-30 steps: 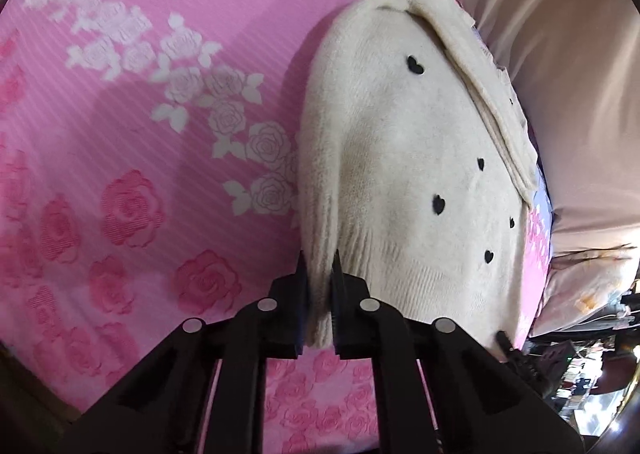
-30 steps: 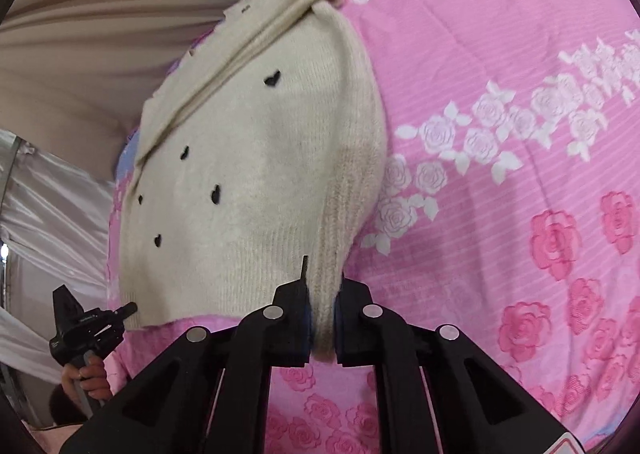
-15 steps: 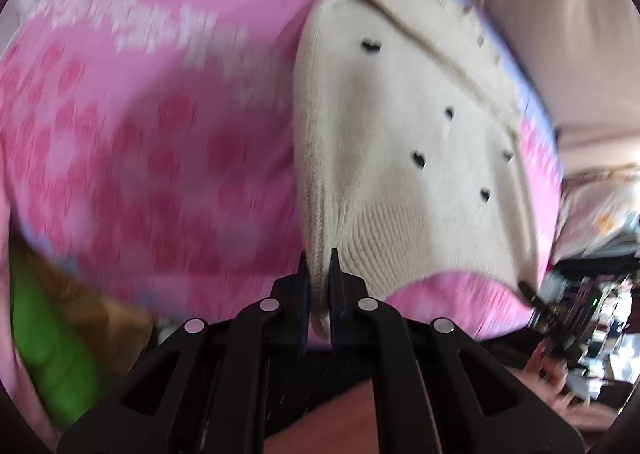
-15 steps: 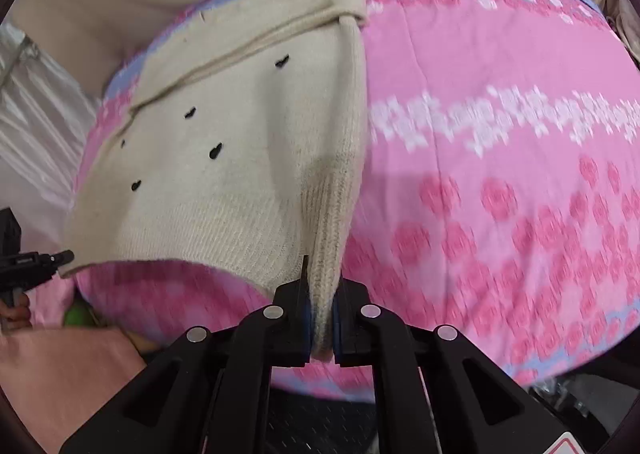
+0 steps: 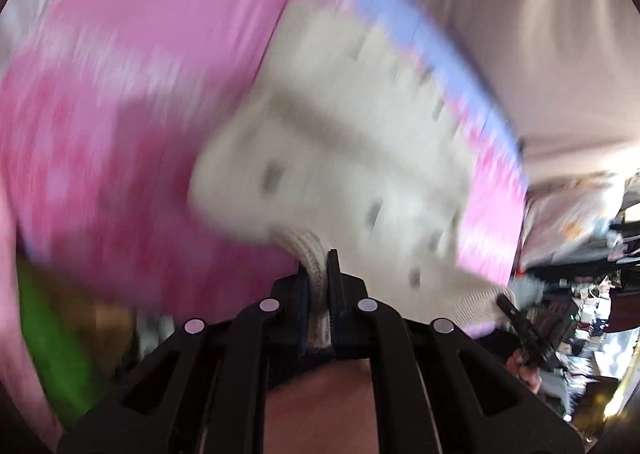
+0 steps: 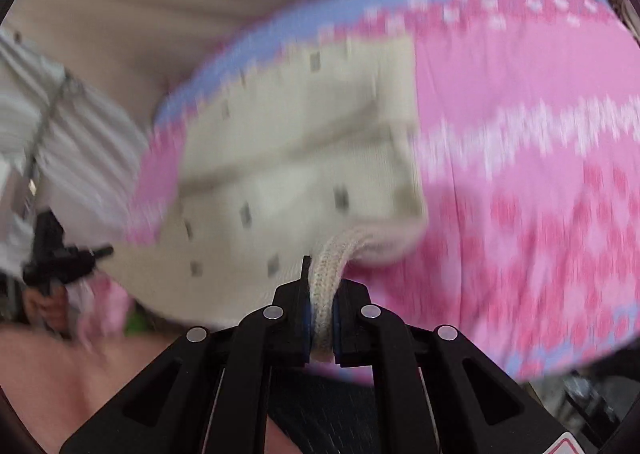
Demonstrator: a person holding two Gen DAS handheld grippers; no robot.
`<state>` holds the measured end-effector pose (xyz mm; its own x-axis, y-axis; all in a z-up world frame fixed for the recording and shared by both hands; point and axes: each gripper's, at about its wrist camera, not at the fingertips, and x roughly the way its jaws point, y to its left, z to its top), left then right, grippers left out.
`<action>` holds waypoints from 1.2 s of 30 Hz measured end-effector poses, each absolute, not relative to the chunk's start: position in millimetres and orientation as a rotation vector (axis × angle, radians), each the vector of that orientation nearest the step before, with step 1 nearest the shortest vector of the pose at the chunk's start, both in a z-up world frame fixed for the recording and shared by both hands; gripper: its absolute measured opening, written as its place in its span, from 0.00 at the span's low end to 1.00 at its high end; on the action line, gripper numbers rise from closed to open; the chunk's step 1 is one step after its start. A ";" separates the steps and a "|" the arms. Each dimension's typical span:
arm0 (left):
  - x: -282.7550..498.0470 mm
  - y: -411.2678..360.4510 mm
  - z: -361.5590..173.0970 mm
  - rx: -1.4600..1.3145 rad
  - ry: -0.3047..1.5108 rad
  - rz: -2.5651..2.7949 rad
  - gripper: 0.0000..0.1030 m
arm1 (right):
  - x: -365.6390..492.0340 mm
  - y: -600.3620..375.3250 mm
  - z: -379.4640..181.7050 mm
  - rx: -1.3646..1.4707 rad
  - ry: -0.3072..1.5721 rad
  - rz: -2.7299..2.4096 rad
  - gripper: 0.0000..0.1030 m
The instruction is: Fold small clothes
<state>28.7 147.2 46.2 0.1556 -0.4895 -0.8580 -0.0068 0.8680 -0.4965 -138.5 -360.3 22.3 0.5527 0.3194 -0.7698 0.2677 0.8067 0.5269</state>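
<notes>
I'm seeing heavy motion smear across both fisheye views; only the black fingers (image 5: 334, 286) near the lens are staying sharp. Even daylight is washing everything, and dark vignetting is curving the edges.

1. The sweater (image 5: 360, 157) is cream-white knit, dotted with small dark marks that are blurred.
2. Its ribbed hem (image 6: 328, 266) is a plain, slightly greyer cream.
3. The bedspread (image 6: 520, 173) beneath the sweater is pink, with deeper pink blotches and a band of white flecks; blur hides the motifs.
4. Beyond the sweater, the bedspread's edge (image 5: 400, 25) is lilac-blue.
5. The fingers (image 6: 306, 274) are black.
</notes>
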 end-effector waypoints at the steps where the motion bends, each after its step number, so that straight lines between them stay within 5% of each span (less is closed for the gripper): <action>1: 52.6 142.6 54.4 -0.435 1.310 -0.375 0.06 | -115.5 -375.3 28.4 0.696 0.935 0.033 0.07; 6: 163.6 119.0 52.5 -0.431 1.153 -0.339 0.06 | -6.9 -417.0 9.0 0.789 0.825 -0.011 0.07; 13: 276.6 76.2 -14.6 -0.385 1.199 -0.189 0.06 | 116.4 -430.8 -67.5 0.844 0.947 -0.113 0.07; 19: 322.1 58.8 -69.3 -0.365 1.259 -0.118 0.10 | 140.0 -443.1 -122.4 0.940 1.010 -0.150 0.13; 22: 328.7 59.8 -91.3 -0.402 1.245 -0.098 0.11 | 138.6 -446.9 -132.4 1.032 0.953 -0.109 0.18; 27: 324.2 54.0 -87.1 -0.367 1.158 -0.102 0.14 | 123.5 -450.8 -110.8 1.070 0.783 -0.070 0.58; 32: 327.1 43.7 -79.7 -0.283 1.151 -0.109 0.16 | 122.0 -445.9 -90.2 0.925 0.824 -0.153 0.59; 33: 325.1 48.8 -73.3 -0.329 1.124 -0.109 0.22 | 125.8 -440.0 -86.3 0.833 0.856 -0.156 0.60; 34: 325.9 50.6 -70.4 -0.329 1.102 -0.089 0.47 | 133.4 -430.0 -85.8 0.708 0.914 -0.153 0.61; 35: 327.9 51.3 -69.7 -0.300 1.094 -0.058 0.58 | 139.1 -423.2 -89.7 0.636 0.961 -0.142 0.61; 36: 330.0 52.2 -69.4 -0.265 1.099 -0.044 0.57 | 145.9 -416.0 -96.4 0.563 1.017 -0.136 0.61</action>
